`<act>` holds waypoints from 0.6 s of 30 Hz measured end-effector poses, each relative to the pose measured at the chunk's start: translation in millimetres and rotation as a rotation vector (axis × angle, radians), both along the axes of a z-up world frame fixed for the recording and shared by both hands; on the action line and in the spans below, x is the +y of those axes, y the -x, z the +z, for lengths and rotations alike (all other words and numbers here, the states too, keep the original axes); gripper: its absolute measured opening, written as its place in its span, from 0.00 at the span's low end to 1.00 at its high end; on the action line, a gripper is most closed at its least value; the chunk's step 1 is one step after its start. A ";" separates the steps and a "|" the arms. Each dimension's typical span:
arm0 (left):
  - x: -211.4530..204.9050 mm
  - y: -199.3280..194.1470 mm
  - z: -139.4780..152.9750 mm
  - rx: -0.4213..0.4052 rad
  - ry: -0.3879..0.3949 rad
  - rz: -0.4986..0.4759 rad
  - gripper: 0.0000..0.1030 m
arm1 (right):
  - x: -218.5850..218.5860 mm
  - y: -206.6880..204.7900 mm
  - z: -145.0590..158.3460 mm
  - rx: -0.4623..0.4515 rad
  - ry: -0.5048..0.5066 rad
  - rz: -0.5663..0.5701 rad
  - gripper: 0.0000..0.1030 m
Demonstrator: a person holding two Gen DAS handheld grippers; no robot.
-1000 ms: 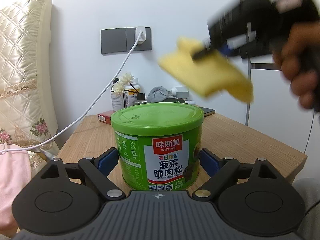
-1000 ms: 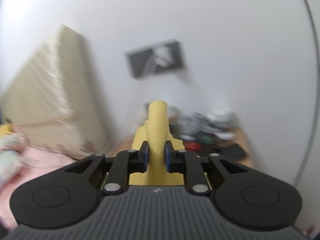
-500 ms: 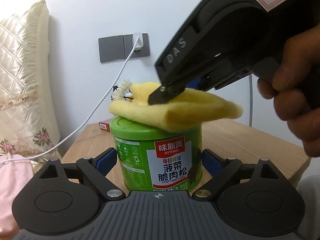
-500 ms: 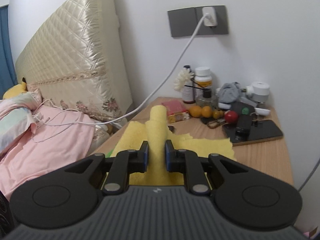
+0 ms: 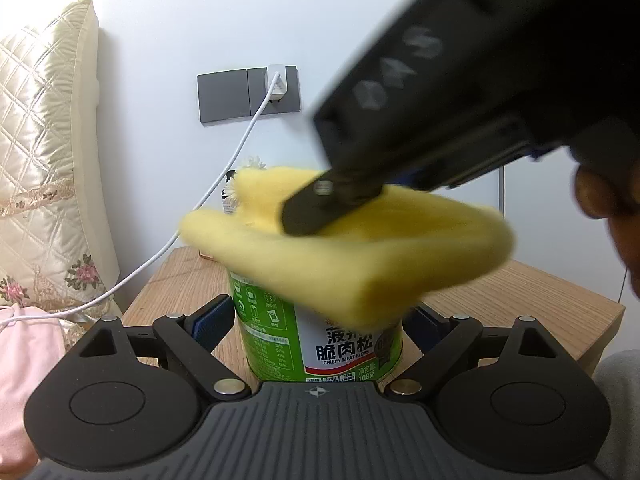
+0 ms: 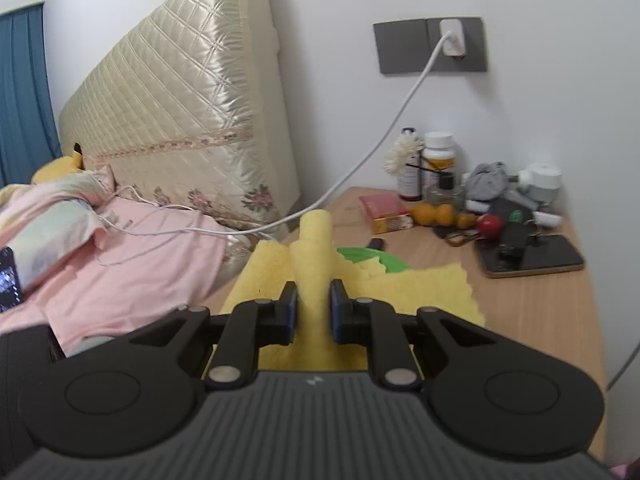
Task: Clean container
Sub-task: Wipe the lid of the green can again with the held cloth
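Note:
A green can (image 5: 320, 340) with a white and red label stands on the wooden bedside table (image 5: 520, 300). My left gripper (image 5: 318, 316) has it between its jaws, which are closing, blue pads against the can's sides. My right gripper (image 5: 320, 208) is shut on a folded yellow cloth (image 5: 360, 248) and holds it down on the can's lid, hiding the top. In the right wrist view the cloth (image 6: 316, 248) stands pinched in the right gripper (image 6: 313, 300), and a sliver of green lid (image 6: 376, 258) shows beyond it.
Bottles (image 6: 438, 160), a red box (image 6: 386, 210), small orange fruits (image 6: 436, 214) and a phone (image 6: 536, 256) crowd the table's back by the wall. A white cable (image 5: 240, 152) hangs from the socket to the bed. A quilted headboard (image 5: 40, 140) and pink bedding (image 6: 140, 248) lie left.
My right gripper came down from the upper right with the cloth and laid it on the can's lid, then slid it nearer. The left gripper and can stayed put.

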State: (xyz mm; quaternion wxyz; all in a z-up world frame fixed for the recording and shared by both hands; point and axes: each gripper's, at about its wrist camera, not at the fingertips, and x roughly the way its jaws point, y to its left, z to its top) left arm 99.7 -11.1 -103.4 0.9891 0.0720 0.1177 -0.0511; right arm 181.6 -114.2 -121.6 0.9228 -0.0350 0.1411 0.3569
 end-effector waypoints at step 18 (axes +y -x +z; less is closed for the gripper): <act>4.0 -1.4 -2.5 0.004 0.012 -0.004 0.90 | 18.5 -16.7 -2.5 -0.036 0.008 0.022 0.17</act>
